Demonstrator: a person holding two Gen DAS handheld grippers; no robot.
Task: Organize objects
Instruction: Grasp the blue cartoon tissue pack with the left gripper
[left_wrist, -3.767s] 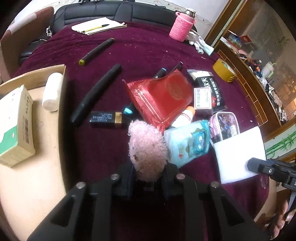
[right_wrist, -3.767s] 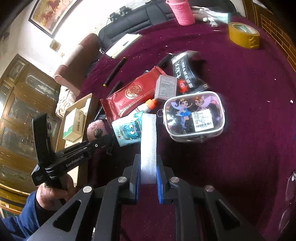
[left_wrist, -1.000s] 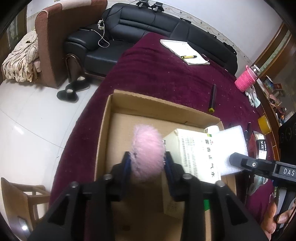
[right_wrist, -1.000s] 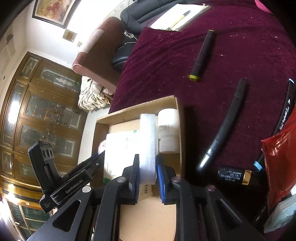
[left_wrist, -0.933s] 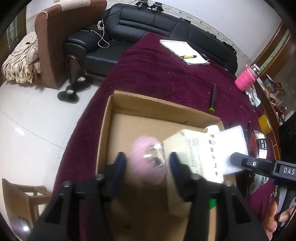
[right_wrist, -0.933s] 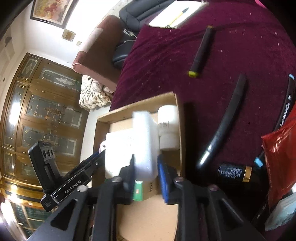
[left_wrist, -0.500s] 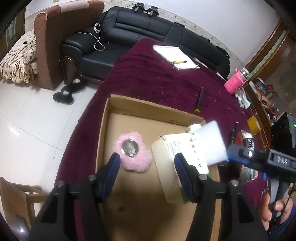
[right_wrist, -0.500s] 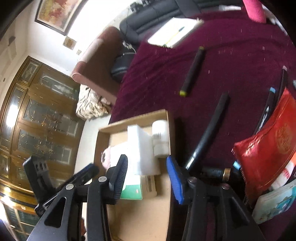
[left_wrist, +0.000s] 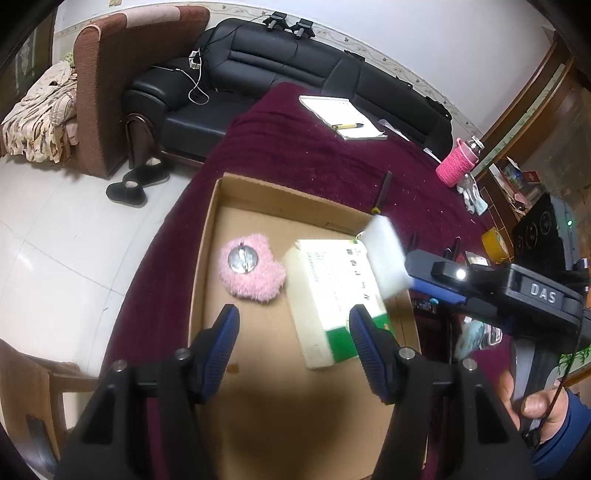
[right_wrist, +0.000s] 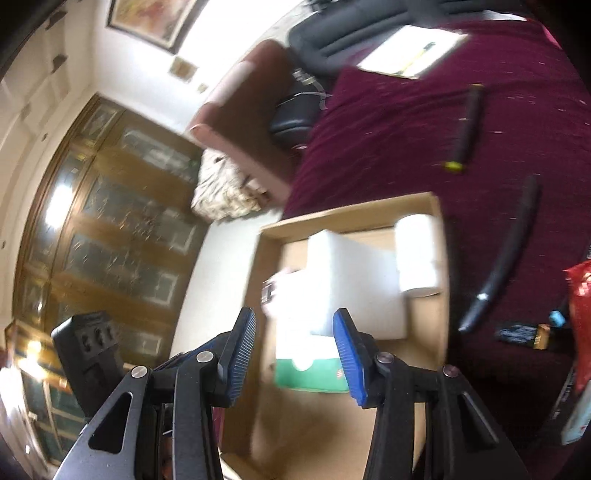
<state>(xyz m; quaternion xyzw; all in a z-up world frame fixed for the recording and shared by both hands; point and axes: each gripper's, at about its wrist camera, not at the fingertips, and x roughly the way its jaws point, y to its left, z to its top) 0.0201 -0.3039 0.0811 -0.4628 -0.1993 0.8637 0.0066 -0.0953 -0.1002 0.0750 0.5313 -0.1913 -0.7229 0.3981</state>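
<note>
1. The puff (left_wrist: 252, 270) and foam (right_wrist: 352, 280) have been released into the box (left_wrist: 207, 236); both grippers now stand wide and empty.
2. The left gripper (left_wrist: 293, 341) hangs over the box floor.
3. The right gripper (right_wrist: 293, 345) is nearer the remaining clutter; the black tube (right_wrist: 502, 254) lies to its right, long axis roughly along the fingers.

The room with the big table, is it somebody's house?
Probably a home living room: a black leather sofa, a brown armchair and dark slippers on the white tiled floor.
</note>
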